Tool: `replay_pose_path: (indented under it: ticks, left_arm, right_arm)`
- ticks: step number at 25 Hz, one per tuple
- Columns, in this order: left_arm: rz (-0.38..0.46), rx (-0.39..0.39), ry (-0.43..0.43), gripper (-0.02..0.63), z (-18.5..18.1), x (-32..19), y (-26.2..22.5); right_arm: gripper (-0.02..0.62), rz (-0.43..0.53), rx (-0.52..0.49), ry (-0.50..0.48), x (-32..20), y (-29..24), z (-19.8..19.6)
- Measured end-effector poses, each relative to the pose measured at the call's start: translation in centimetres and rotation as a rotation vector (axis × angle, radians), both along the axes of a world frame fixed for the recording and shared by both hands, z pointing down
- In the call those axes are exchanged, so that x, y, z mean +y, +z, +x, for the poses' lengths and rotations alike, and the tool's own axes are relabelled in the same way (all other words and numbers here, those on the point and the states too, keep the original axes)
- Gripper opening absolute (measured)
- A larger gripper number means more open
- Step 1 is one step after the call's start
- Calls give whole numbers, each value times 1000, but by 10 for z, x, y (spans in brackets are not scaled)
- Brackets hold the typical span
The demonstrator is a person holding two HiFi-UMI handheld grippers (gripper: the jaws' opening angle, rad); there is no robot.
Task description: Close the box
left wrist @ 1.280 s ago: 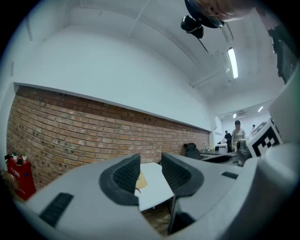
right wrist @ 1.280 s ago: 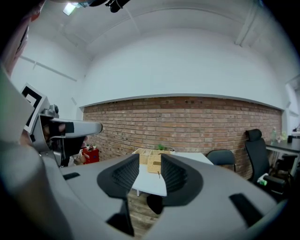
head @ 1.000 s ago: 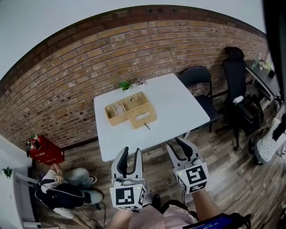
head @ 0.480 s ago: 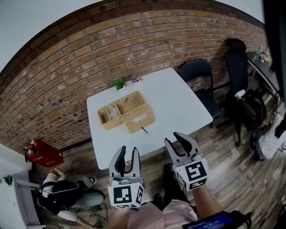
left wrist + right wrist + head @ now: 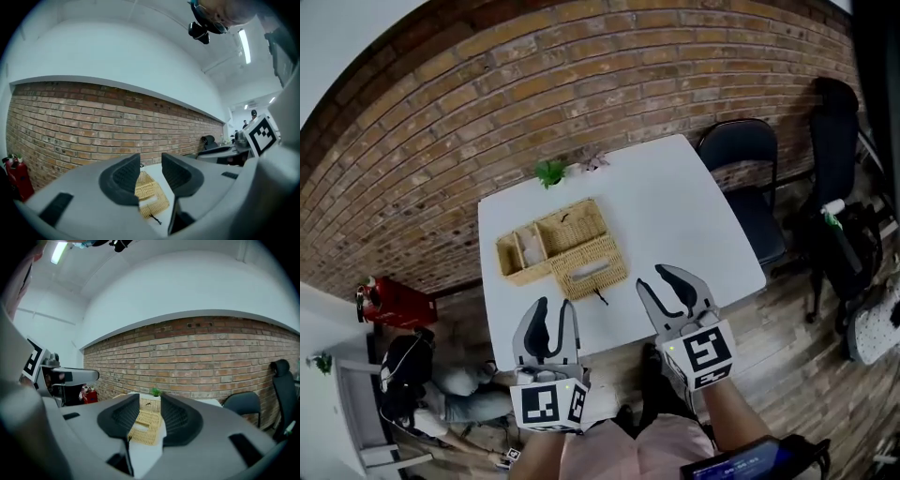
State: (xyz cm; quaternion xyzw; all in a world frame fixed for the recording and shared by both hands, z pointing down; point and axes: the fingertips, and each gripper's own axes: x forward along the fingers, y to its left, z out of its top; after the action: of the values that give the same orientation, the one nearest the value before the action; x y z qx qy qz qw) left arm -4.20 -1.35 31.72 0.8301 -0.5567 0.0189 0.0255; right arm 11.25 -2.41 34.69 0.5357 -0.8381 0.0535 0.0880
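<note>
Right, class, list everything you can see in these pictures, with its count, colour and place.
table: one, white, by the brick wall
wicker box: one, tan, on the table's left half, lid open
plant: one, green, table's far edge
folding chair: one, black, right of the table
office chair: one, black, far right
container: one, red, floor at left
person: one, seated on floor, lower left
left tool: one, grey, open, near the table's front edge
right tool: one, grey, open, beside it

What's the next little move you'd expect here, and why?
Probably bring both grippers forward to the wicker box: its lid looks folded open on the table, and the left gripper and right gripper are empty, jaws apart, short of it.
</note>
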Motion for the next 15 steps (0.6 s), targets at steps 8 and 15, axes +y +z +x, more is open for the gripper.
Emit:
replay_pose_path:
  ticks: [8, 15]
  left_arm:
    - [44, -26, -154, 150, -3, -50, -32]
    - [76, -46, -235, 150, -19, -68, -45]
  right_arm:
    - [155, 42, -13, -177, -83, -28, -3]
    - [155, 77, -12, -249, -115, -44, -17]
